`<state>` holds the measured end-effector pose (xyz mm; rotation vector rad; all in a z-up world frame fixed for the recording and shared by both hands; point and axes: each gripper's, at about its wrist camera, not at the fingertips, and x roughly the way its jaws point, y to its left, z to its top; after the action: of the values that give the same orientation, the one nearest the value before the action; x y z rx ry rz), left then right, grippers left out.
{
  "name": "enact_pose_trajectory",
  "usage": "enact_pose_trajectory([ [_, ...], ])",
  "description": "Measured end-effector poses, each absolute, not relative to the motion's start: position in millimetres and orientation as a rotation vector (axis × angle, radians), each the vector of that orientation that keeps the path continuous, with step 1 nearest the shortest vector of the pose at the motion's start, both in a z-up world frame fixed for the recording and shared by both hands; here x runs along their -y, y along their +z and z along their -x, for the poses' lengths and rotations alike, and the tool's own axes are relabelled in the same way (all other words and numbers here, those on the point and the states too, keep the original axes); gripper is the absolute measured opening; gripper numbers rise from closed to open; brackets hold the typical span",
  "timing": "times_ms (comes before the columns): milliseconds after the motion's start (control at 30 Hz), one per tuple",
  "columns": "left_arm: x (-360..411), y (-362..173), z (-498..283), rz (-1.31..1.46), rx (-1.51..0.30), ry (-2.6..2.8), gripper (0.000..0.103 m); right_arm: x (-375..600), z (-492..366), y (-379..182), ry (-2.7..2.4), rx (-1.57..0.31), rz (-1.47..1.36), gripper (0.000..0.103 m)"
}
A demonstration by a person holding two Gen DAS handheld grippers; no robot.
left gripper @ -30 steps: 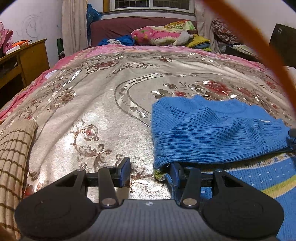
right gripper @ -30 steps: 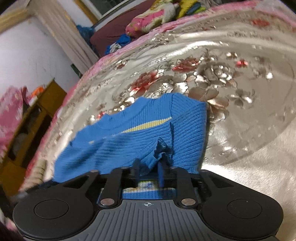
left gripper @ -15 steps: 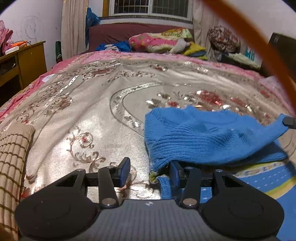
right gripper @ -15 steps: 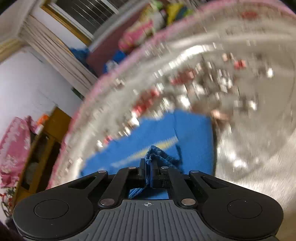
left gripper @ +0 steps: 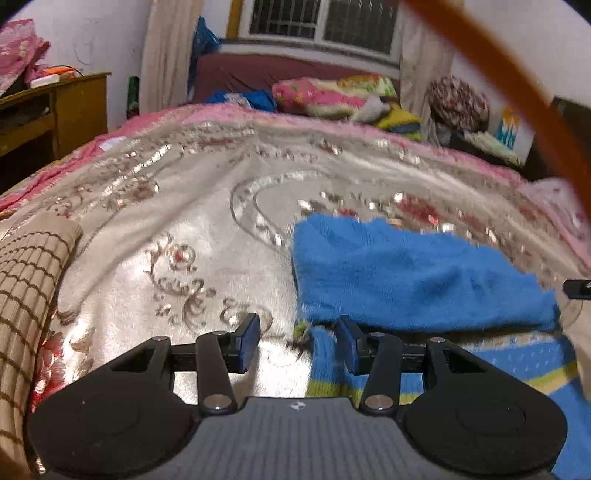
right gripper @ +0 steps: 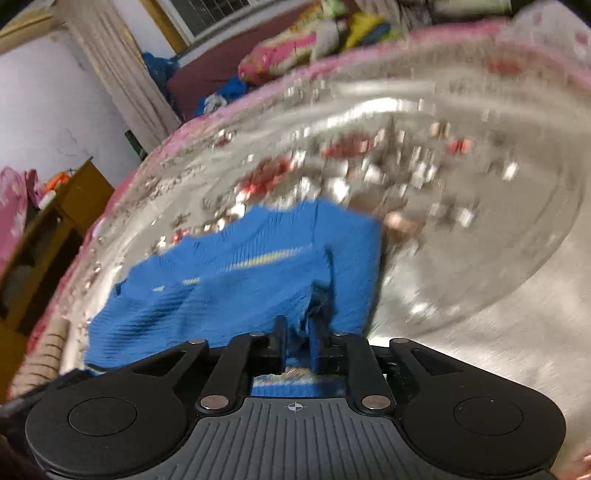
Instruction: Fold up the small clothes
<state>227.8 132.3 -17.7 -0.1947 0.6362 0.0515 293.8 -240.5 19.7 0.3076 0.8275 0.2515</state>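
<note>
Surface: a bed (left gripper: 207, 236) covered by a shiny silver-beige bedspread with red flowers, scrolls and a pink border; the sheen catches the light.
Room: a barred window (left gripper: 317, 22) with pale curtains at the far end, a dark red headboard (left gripper: 258, 74) below it, a wooden cabinet (left gripper: 55, 107) against the white wall on the left.
Bedding pile: a flowered pink and green quilt (left gripper: 325, 94) and other folded cloth lie at the head of the bed.
Blue sweater (left gripper: 406, 280): ribbed knit, lying on the bedspread right of centre, its upper part folded over; the lower layer shows a yellow-green stripe and pale dots.
Striped garment (left gripper: 26, 295): beige knit with thin brown lines, at the left edge of the bed, well apart from the sweater.
Left claw (left gripper: 297, 341): jaws wide apart and holding nothing, low over the bedspread with the sweater's left edge between them, near the right finger.
Right claw (right gripper: 297, 334): jaws nearly together, pinching a bunched fold of the blue sweater (right gripper: 236, 280), which is lifted off the layer beneath.
Sharpness: both views are motion-blurred.
</note>
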Motion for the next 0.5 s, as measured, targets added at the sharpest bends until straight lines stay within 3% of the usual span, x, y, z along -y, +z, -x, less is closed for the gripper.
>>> enact_pose_trajectory([
  [200,-124,-23,-245,0.252,-0.589,0.054,0.051,195,-296,64,0.385,-0.712,-0.182,0.016],
  [500,-126,-44,-248,0.226,-0.608,0.033,0.052,57,-362,37,0.662,-0.842,-0.062,0.016],
])
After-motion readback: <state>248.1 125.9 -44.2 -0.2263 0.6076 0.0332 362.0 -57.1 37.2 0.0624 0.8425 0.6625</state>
